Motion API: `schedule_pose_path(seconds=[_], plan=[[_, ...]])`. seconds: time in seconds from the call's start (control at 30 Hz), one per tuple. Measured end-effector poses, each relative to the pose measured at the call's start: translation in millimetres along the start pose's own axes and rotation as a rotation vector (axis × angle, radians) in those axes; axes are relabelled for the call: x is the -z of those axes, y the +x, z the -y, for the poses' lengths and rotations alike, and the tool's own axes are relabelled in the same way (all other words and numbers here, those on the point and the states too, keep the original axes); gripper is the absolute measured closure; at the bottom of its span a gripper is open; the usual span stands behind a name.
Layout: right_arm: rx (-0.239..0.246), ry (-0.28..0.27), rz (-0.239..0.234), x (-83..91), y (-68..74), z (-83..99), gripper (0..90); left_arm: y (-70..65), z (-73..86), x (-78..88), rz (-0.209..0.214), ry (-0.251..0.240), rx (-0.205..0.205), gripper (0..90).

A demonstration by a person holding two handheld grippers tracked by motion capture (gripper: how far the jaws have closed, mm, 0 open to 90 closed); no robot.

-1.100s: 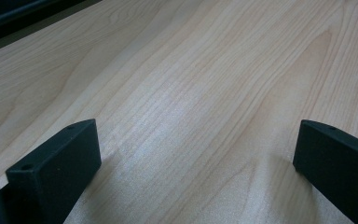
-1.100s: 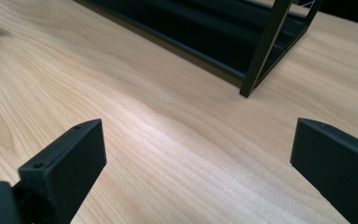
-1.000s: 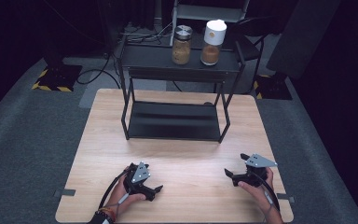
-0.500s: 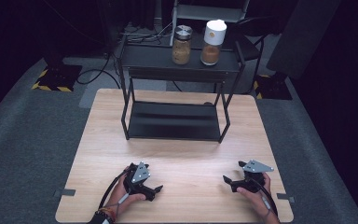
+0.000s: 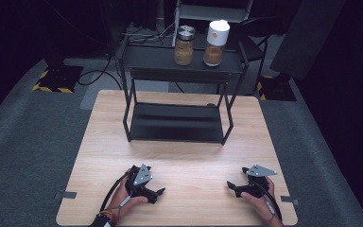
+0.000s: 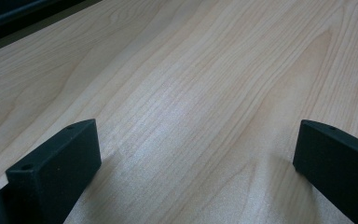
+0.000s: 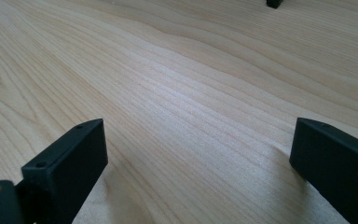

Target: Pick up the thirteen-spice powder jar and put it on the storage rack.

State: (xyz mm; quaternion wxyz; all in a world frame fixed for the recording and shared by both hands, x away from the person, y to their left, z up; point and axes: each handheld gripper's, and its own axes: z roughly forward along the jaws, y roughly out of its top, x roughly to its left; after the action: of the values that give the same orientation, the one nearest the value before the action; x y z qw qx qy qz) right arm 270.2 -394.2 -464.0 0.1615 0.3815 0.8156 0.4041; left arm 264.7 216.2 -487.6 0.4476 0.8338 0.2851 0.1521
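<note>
1. I am working at a pale wooden table (image 5: 179, 165) that is catching soft light across its grain.
2. A black two-tier metal rack (image 5: 179, 94) is standing near the table's far edge.
3. Grey carpet (image 5: 28, 142) is spreading around the table, with yellow-and-black striped pads (image 5: 45, 81) lying on it beyond the far corners.
4. Black cables (image 5: 94, 75) are trailing over the floor, and darkness is swallowing the room behind.

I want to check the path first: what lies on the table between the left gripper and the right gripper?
Nothing: the high view shows bare wooden table between the left gripper and the right gripper.
</note>
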Motion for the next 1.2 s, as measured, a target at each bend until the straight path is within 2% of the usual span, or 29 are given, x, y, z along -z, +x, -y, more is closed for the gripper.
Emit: schedule_pose_path(seconds=[0.2,0.5,1.2], plan=[[0.038,-0.011,0.028,-1.1,6.0,4.9,3.8,0.0,0.0,0.0,0.000,0.000,0.000,0.0],[0.040,-0.070,0.035,-2.1,7.4,20.4,2.8,-0.1,0.0,0.0,0.000,0.000,0.000,0.0],[0.034,-0.068,0.047,-1.8,10.1,20.7,2.2,0.1,0.0,-0.2,0.000,0.000,-0.001,0.0]])
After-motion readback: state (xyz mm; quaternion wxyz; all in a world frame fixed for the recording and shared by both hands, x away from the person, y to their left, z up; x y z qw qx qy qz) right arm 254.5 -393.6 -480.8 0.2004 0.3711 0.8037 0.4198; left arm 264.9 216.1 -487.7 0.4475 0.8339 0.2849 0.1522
